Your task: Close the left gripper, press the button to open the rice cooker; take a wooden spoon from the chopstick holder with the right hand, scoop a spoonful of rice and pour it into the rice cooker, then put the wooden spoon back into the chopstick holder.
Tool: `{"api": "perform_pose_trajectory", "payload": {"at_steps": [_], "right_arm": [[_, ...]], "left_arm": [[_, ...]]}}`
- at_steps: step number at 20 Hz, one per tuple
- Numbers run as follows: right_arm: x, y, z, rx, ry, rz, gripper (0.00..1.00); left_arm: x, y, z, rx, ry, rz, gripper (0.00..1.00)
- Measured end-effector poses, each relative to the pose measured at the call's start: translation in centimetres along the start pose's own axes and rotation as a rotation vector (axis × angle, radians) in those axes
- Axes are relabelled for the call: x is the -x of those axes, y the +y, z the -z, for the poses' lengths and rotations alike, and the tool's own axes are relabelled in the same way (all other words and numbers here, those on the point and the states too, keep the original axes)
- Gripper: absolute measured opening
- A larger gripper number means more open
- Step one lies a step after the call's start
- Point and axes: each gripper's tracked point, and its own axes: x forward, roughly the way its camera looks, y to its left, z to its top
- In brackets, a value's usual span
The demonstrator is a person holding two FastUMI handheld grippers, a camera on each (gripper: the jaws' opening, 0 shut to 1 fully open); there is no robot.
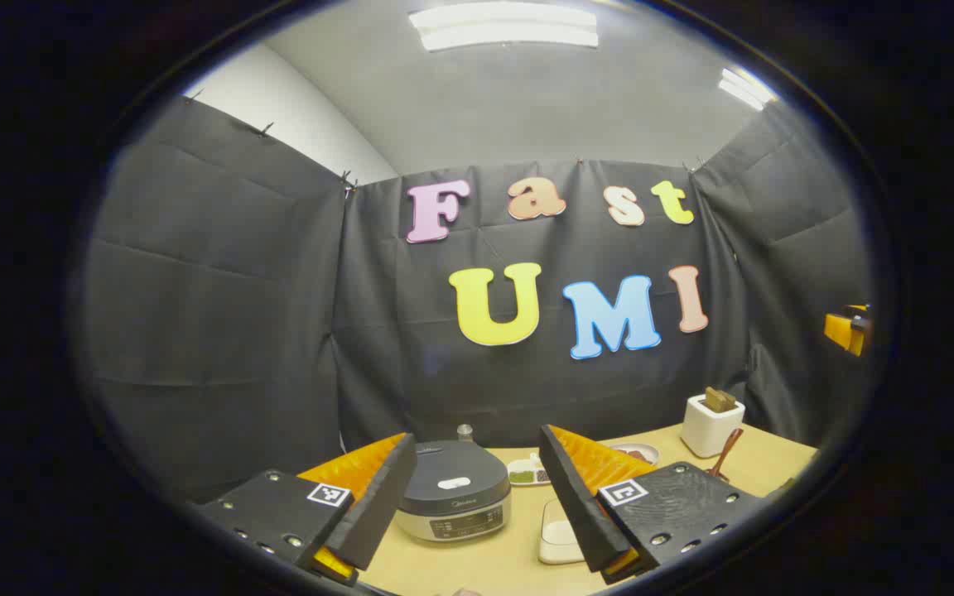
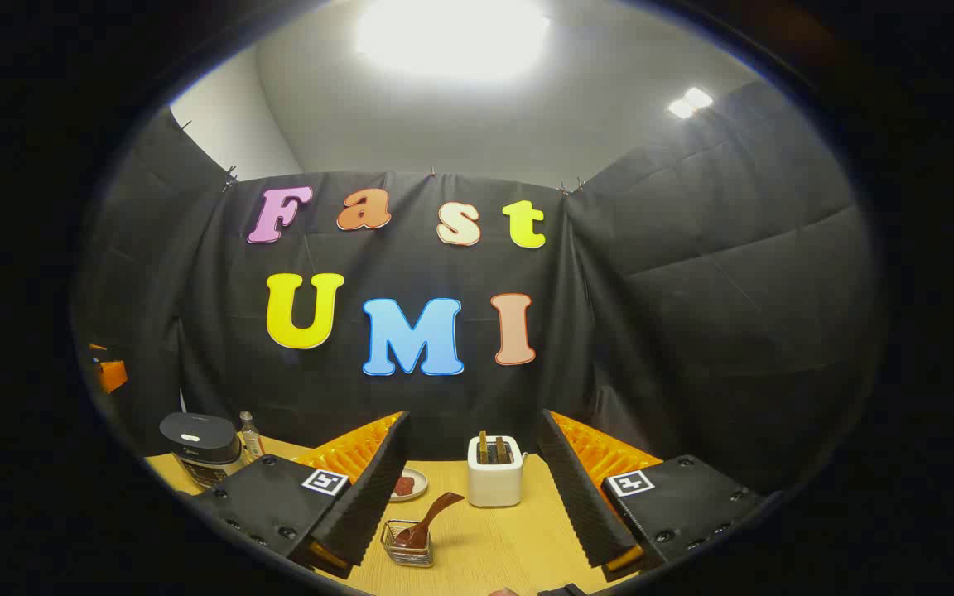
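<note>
Between your left gripper's (image 1: 477, 513) widely spread fingers sits the round grey-lidded rice cooker (image 1: 454, 490), lid down, its pale oval button (image 1: 454, 483) on top; bring those fingers fully together before you lower them, so one blunt tip lands square on the button. To the cooker's right, your right gripper (image 2: 477, 505) also stands wide and holds nothing, hovering over the tan wooden table (image 2: 510, 538). Just ahead of it, the brown wooden spoon (image 2: 427, 517) leans in the small wire-mesh chopstick holder (image 2: 407, 546), untouched.
</note>
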Motion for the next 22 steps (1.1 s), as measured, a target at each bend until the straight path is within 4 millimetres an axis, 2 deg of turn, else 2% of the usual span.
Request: {"api": "perform_pose_trajectory", "payload": {"at_steps": [22], "right_arm": [[-0.02, 0.80, 0.32, 0.016, 0.015, -0.026, 0.98]], "left_arm": [[0.19, 0.65, -0.32, 0.026, -0.005, -0.013, 0.93]]}}
